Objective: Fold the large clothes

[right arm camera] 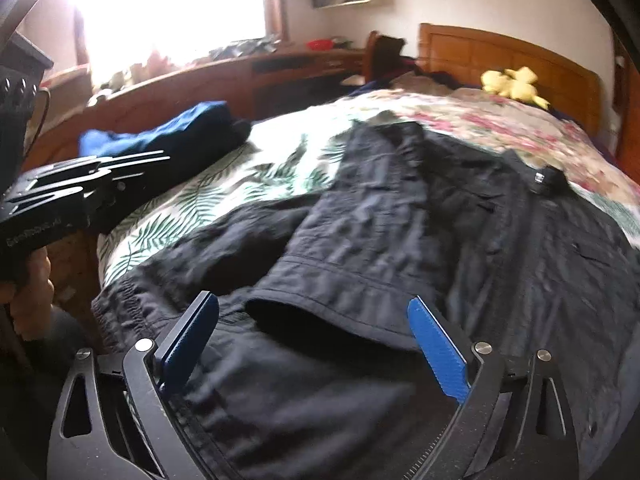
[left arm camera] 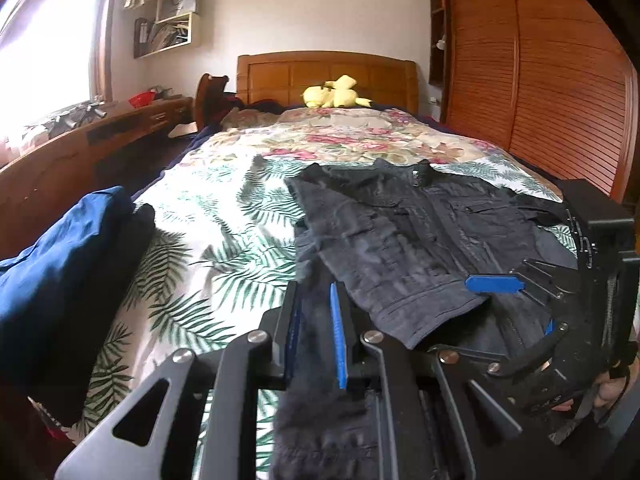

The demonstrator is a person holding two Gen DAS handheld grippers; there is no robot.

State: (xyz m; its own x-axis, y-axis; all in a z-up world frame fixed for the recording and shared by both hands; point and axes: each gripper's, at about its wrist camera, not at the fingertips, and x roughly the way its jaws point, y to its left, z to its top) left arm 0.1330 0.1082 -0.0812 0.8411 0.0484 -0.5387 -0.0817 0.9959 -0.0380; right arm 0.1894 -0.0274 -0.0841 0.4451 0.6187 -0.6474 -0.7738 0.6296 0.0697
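The bed (left arm camera: 224, 216), with its leaf-print cover, serves as landmark; the dark jacket (left arm camera: 400, 232) lies spread across its near half, one sleeve folded over the body, and a blue garment (left arm camera: 60, 264) is heaped at the bed's left edge. The left gripper (left arm camera: 316, 320) is clenched on a dark strip of the jacket at the bed's near edge; the right gripper (right arm camera: 316, 344) is spread wide, released, its blue pads (right arm camera: 438, 350) flanking the sleeve cuff (right arm camera: 336, 312); a yellow plush toy (left arm camera: 334, 94) sits by the headboard.

A yellow plush toy (left arm camera: 334, 96) lies against the wooden headboard (left arm camera: 326, 74). The bedspread (left arm camera: 224, 216) carries leaf and floral prints. A louvred wooden wardrobe (left arm camera: 552, 80) stands beside the bed; wall shelves (left arm camera: 172, 12) hang near the window (left arm camera: 44, 40).
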